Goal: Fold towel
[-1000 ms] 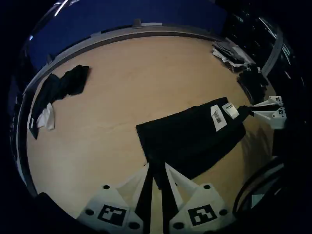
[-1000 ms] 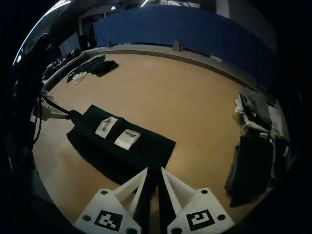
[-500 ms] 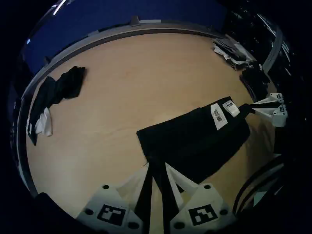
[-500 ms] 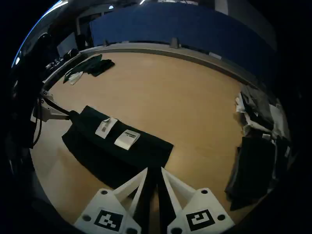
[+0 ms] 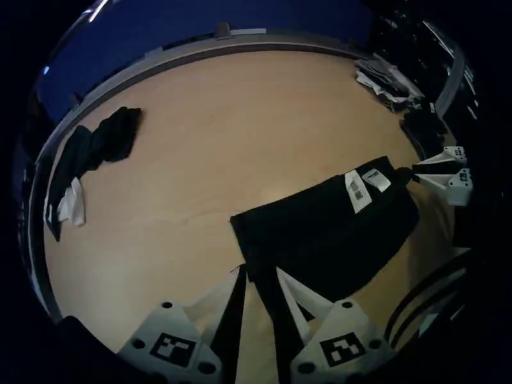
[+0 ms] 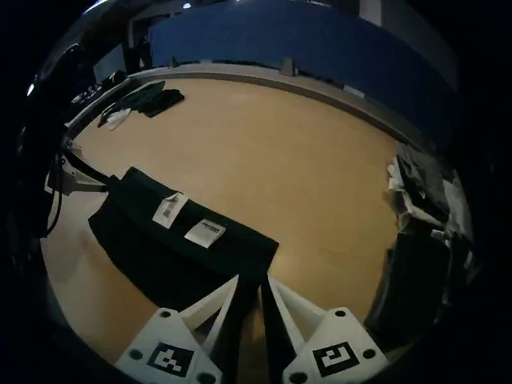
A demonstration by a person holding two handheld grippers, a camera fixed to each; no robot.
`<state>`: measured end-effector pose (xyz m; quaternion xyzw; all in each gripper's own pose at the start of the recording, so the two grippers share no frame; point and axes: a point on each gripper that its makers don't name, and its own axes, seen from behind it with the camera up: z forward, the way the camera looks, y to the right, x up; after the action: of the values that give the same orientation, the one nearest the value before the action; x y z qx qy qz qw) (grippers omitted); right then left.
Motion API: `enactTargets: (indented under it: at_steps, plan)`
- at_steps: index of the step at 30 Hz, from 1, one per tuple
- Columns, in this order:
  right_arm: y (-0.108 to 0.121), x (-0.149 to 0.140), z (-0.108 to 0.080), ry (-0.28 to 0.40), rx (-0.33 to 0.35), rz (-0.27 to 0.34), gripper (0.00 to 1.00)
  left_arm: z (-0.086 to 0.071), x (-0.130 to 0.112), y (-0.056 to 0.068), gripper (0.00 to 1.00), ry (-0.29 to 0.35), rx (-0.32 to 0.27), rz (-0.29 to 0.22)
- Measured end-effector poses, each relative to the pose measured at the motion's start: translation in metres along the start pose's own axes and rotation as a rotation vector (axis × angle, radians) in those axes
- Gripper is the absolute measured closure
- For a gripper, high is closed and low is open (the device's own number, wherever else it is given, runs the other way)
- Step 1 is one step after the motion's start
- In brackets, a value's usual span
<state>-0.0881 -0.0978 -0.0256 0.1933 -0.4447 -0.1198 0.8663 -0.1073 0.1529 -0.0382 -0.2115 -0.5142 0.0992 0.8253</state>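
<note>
My left gripper (image 5: 259, 276) has its fingers pressed together on a corner of the black towel (image 5: 326, 224), dark cloth running back between them. My right gripper (image 6: 251, 280) pinches the neighbouring corner the same way. Compared with a second ago the held edge has come toward me and sits higher, and more of the cloth sags below it, so I judge the towel is being lifted off the wooden table (image 5: 211, 128) to carry one edge over for a fold. The towel stretches taut between the two grippers, its two white tags (image 6: 169, 209) facing up near the edge. Farther out, heaps of dark clothes (image 5: 102, 137) lie well apart from it.
</note>
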Motion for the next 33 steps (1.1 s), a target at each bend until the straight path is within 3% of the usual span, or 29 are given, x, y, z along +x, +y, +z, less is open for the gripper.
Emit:
enactTargets:
  at_steps: [10, 18, 24, 30, 33]
  plan:
    - [0.007, -0.003, 0.008, -0.024, -0.021, -0.026, 0.65, 0.004, 0.002, -0.007, 0.71, 0.0, 0.016, -0.015]
    - [0.014, 0.001, 0.015, -0.029, -0.045, -0.041, 0.58, 0.008, 0.006, -0.012, 0.63, -0.001, 0.031, -0.013]
    - [0.02, 0.006, 0.018, -0.025, -0.067, -0.037, 0.46, 0.008, 0.009, -0.019, 0.48, -0.002, 0.05, -0.02]
    - [0.027, 0.01, 0.02, -0.022, -0.091, -0.033, 0.36, 0.011, 0.009, -0.027, 0.21, -0.006, 0.068, -0.034]
    - [0.03, 0.012, 0.022, -0.017, -0.102, -0.027, 0.31, 0.011, 0.01, -0.033, 0.13, -0.005, 0.084, -0.042]
